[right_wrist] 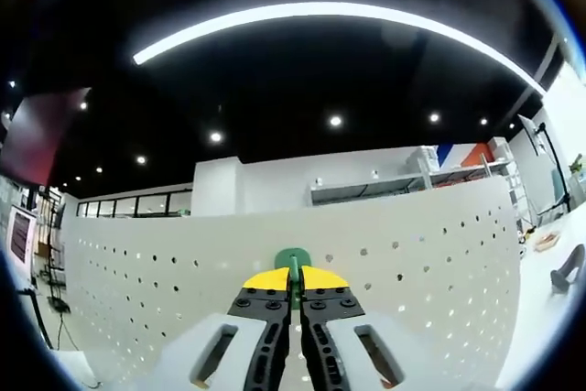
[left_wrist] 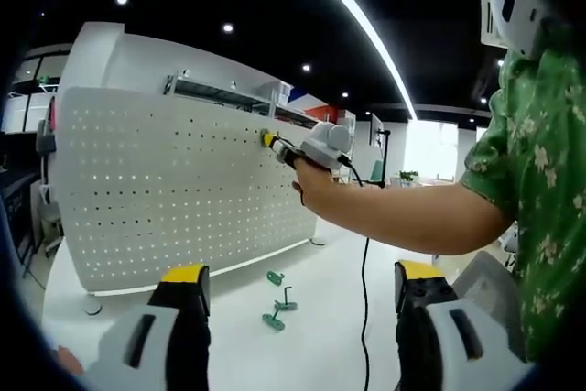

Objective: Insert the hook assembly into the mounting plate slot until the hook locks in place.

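Right gripper view: green hook assembly (right_wrist: 293, 261) pinched between the yellow-tipped jaws of the right gripper (right_wrist: 294, 283), jaws closed tight on it with only a thin seam between them. Hook's rounded green base sits just past the jaw tips, against or right at the face of the white perforated mounting plate (right_wrist: 439, 254); actual contact cannot be judged. Plate stands upright and spans the width of this view, rows of small holes across it.

Left gripper view: the same right gripper (left_wrist: 279, 147) seen from the side, its yellow tip at the upper right part of the plate (left_wrist: 165, 190), held by a person's hand (left_wrist: 311, 182) with the forearm reaching in from the right. Black cable (left_wrist: 364, 272) hangs from that gripper down to the white table (left_wrist: 320, 318). Person's green flowered sleeve (left_wrist: 536, 162) at the right edge.

Left gripper (left_wrist: 298, 288) in the foreground, jaws spread wide apart, nothing between them, hovering over the table in front of the plate. Three spare green hooks (left_wrist: 277, 304) lie loose on the table near the plate's foot, between the left gripper's jaws as framed.

Overhead: dark ceiling with a long strip light (right_wrist: 330, 16) and small round spots.
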Demonstrator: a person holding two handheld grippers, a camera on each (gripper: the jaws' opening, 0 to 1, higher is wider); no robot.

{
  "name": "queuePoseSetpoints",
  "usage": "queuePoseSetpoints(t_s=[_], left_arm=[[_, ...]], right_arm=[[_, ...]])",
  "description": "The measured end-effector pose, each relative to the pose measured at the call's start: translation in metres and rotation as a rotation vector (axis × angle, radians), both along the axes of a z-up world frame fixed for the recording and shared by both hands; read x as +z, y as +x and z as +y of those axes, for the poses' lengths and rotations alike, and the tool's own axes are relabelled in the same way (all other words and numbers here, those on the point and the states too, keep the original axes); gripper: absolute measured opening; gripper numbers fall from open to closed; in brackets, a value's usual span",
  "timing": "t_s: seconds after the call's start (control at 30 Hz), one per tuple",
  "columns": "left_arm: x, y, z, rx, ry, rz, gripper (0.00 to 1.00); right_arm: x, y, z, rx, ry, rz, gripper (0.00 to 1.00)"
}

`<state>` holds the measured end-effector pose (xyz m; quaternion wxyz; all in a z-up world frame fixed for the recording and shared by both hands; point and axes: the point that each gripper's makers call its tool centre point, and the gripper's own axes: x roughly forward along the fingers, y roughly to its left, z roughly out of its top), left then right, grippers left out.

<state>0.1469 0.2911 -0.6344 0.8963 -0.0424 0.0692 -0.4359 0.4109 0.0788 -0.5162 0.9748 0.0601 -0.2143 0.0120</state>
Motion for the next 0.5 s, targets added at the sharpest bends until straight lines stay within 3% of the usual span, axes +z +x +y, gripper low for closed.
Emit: queuePoseSetpoints(t_s=[0.5], left_arm=[[-0.001, 0.0033, 0.0013, -0.001, -0.001, 0.001, 0.85]], right_arm=[[-0.004, 0.0038, -0.0002, -0.012, -0.035, -0.012, 0.01]])
